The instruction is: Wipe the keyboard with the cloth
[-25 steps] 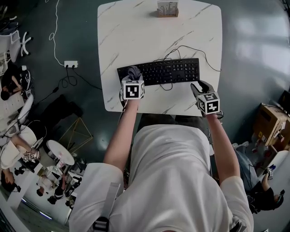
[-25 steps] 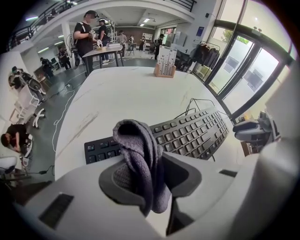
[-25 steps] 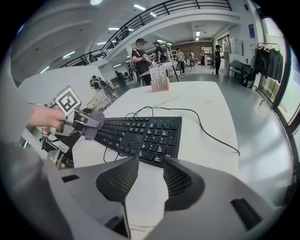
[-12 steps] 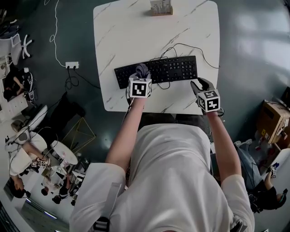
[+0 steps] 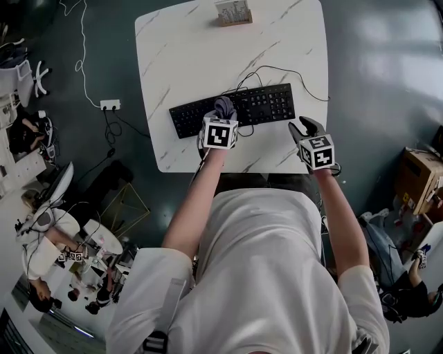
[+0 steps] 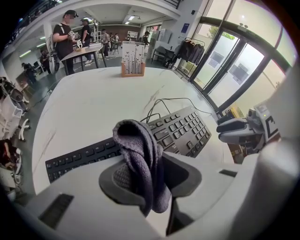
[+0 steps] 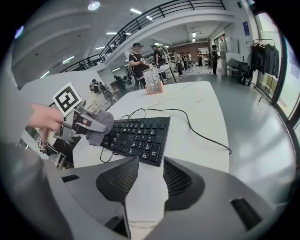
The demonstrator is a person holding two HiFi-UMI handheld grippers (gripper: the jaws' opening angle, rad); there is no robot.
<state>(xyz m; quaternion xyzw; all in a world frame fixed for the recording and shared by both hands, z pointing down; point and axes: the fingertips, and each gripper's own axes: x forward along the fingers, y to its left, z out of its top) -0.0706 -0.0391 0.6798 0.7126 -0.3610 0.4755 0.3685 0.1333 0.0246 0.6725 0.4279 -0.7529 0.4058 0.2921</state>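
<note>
Left gripper view: the cloth [image 6: 140,164] is a dark grey knitted rag, bunched into a fold. One loop stands above the jaws and a loose end hangs below them.

Judgement: it is light, soft and limp. It will drape and drag rather than push, and it may snag on key edges. Your hold across the middle of the bunch looks sound, and the free loop is the part to wipe with.

The left gripper [image 6: 150,180] is closed down onto the cloth, with both pads pressed into the fold.

Head view: the cloth [image 5: 223,107] sits over the near edge of the keyboard [image 5: 266,104], about mid-length. The right gripper view puts it low on the keys, but you cannot tell from any view whether it is pressing on them.

Judgement: the keyboard is flat, stiff and light enough to slide under a firm stroke. Its cable [image 5: 297,76] loops loose behind it on the table [image 5: 187,48].

Right gripper [image 7: 145,176]: the jaws stand a narrow gap apart with nothing between them. It points at the bare table just beside the right end of the keyboard and touches nothing that shows.

A wooden card holder [image 5: 232,12] stands at the far edge of the table, well apart from the keyboard.
</note>
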